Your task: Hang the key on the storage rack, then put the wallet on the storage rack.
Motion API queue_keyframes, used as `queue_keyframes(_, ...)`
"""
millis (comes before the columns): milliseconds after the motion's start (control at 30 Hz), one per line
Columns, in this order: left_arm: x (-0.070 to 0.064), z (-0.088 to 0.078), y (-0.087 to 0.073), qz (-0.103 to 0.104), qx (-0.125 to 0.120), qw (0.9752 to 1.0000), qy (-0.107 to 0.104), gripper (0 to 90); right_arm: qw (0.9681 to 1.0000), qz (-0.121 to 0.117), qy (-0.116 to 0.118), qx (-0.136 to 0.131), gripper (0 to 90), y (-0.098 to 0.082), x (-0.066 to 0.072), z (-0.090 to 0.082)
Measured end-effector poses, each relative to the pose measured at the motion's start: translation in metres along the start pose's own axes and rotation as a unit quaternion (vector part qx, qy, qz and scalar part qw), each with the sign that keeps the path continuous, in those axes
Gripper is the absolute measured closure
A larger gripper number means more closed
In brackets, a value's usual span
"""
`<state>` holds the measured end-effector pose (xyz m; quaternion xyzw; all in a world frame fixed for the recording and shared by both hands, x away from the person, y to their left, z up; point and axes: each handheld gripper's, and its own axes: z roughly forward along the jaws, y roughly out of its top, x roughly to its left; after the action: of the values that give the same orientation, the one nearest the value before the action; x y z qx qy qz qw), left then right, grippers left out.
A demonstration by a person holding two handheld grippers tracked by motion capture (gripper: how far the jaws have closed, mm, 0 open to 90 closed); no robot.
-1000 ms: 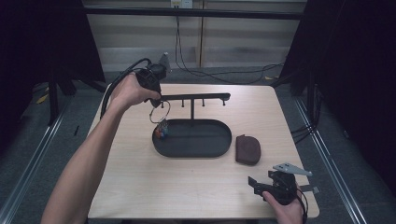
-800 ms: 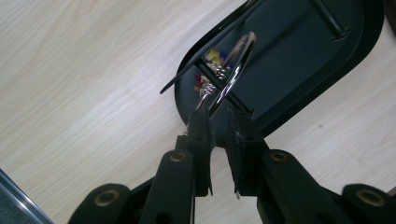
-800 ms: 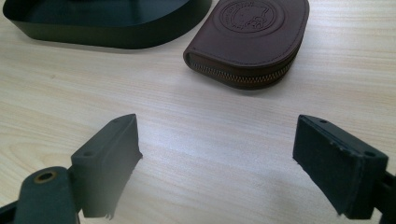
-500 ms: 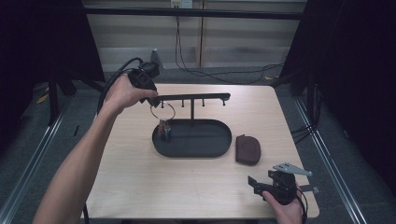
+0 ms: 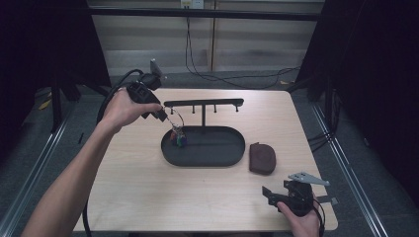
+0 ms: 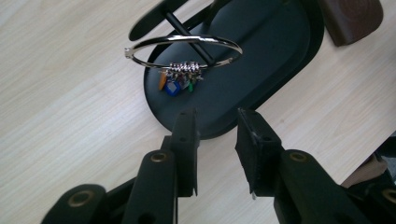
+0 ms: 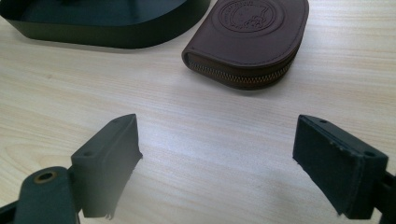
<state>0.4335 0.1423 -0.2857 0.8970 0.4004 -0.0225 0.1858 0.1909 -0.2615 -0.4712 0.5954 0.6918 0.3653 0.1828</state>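
The left gripper view is giving us the close look: a silver bangle with a cluster of coloured charms is hanging on the left end of the black stand's crossbar, out beyond the left hand-held gripper, whose jaws are standing a little apart with nothing between them. They have just been opening. The high view is showing what that close shot is missing: the whole stand rising from an oval black tray, the bangle dangling over the tray's left end, and the left hand-held gripper hovering just beside it.

The right gripper view is looking at a brown zipped pouch with an embossed round emblem, lying just beside the tray wall. The right hand-held gripper is resting near the tabletop's front corner, jaws wide apart and empty.

The tabletop is pale wood grain; beyond it, a dark room with cables trailing along the floor.

Compared with a second ago, the left hand is pulling back leftwards from the crossbar, while the right hand is staying put.
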Motion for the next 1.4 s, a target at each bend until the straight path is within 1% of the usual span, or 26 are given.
queue_keyframes(133,0.0,0.0,-0.007,-0.001,-0.019,0.9998,-0.009,63.5,1.0,0.001,-0.001,-0.001,15.0,0.0,-0.001,0.0)
queue_keyframes(200,0.0,0.001,-0.016,0.013,-0.032,0.9992,-0.019,56.8,1.0,0.0,-0.001,0.0,15.0,0.0,0.0,0.001)
queue_keyframes(233,0.0,0.003,-0.018,0.02,-0.032,0.9991,-0.022,52.6,1.0,0.0,-0.001,0.001,15.0,0.001,0.0,0.001)
queue_keyframes(267,0.0,0.003,-0.018,0.02,-0.032,0.9991,-0.022,49.6,1.0,0.0,-0.001,0.002,15.0,0.001,0.0,0.002)
queue_keyframes(300,0.0,0.005,-0.021,0.022,-0.032,0.999,-0.022,49.6,1.0,0.0,-0.001,0.002,15.0,0.001,0.0,0.002)
queue_keyframes(333,-0.001,0.006,-0.024,0.019,-0.037,0.999,-0.019,46.2,1.0,0.001,-0.001,0.003,15.0,0.001,0.0,0.002)
queue_keyframes(367,-0.002,0.009,-0.031,0.023,-0.042,0.9986,-0.021,44.4,1.0,0.0,-0.002,0.003,15.0,0.001,0.0,0.002)
queue_keyframes(467,-0.003,0.011,-0.037,0.025,-0.043,0.9986,-0.017,42.9,1.0,-0.001,-0.002,0.003,15.0,0.0,0.0,0.001)
queue_keyframes(500,-0.002,0.012,-0.041,0.03,-0.053,0.998,-0.019,40.2,1.0,-0.002,-0.003,0.002,15.0,0.0,0.0,0.0)
queue_keyframes(567,-0.002,0.015,-0.046,0.024,-0.066,0.9973,-0.019,38.6,1.0,-0.001,-0.003,0.0,15.0,0.0,-0.001,0.0)
queue_keyframes(600,-0.003,0.018,-0.051,0.027,-0.061,0.9976,-0.017,34.5,1.0,0.0,-0.003,0.001,15.0,0.0,0.0,0.0)
queue_keyframes(633,-0.003,0.018,-0.051,0.027,-0.061,0.9976,-0.017,34.3,1.0,0.0,-0.003,0.001,15.0,0.0,0.0,0.0)
queue_keyframes(667,-0.003,0.02,-0.054,0.028,-0.067,0.9972,-0.017,34.3,1.0,0.0,-0.003,0.002,15.0,0.0,-0.001,0.0)
queue_keyframes(733,-0.002,0.02,-0.06,0.023,-0.089,0.9955,-0.025,30.3,1.0,0.0,-0.003,0.002,15.0,0.0,-0.001,0.001)
queue_keyframes(800,-0.002,0.021,-0.065,0.027,-0.096,0.9946,-0.028,29.4,1.0,0.001,-0.003,0.002,15.0,0.0,-0.001,0.001)
queue_keyframes(833,-0.001,0.023,-0.072,0.029,-0.1,0.994,-0.032,26.3,1.0,0.001,-0.004,0.001,15.0,0.0,-0.001,0.0)
queue_keyframes(867,-0.001,0.023,-0.072,0.029,-0.1,0.994,-0.032,25.5,1.0,0.001,-0.004,0.001,15.0,0.0,-0.001,0.0)
queue_keyframes(933,0.001,0.026,-0.084,0.021,-0.116,0.9925,-0.032,24.6,1.0,0.002,-0.004,0.001,15.0,0.0,-0.001,0.0)
queue_keyframes(967,0.001,0.026,-0.084,0.021,-0.116,0.9925,-0.032,25.2,1.0,0.002,-0.004,0.001,15.0,0.0,-0.001,0.0)
queue_keyframes(1033,0.003,0.032,-0.096,0.014,-0.122,0.9918,-0.034,24.4,1.0,0.001,-0.004,0.002,15.0,0.0,-0.001,0.0)
queue_keyframes(1067,0.003,0.032,-0.096,0.014,-0.122,0.9918,-0.034,24.3,1.0,0.001,-0.004,0.002,15.0,0.0,-0.001,0.0)
queue_keyframes(1200,0.005,0.042,-0.11,0.012,-0.135,0.9891,-0.056,21.4,1.0,0.001,-0.002,0.002,14.9,0.0,-0.001,0.001)
queue_keyframes(1233,0.005,0.044,-0.113,0.012,-0.136,0.9889,-0.058,21.4,1.0,0.001,-0.002,0.002,14.9,0.0,-0.001,0.001)
queue_keyframes(1267,0.005,0.048,-0.117,0.009,-0.142,0.9878,-0.063,20.8,1.0,0.001,-0.001,0.002,14.9,0.0,-0.001,0.001)
queue_keyframes(1300,0.004,0.05,-0.12,0.006,-0.146,0.9871,-0.065,20.2,1.0,-0.001,0.001,0.002,14.6,0.0,-0.001,0.001)
queue_keyframes(1400,0.0,0.059,-0.133,0.012,-0.152,0.9858,-0.069,19.1,1.0,-0.001,0.003,0.002,14.6,0.0,-0.001,0.001)
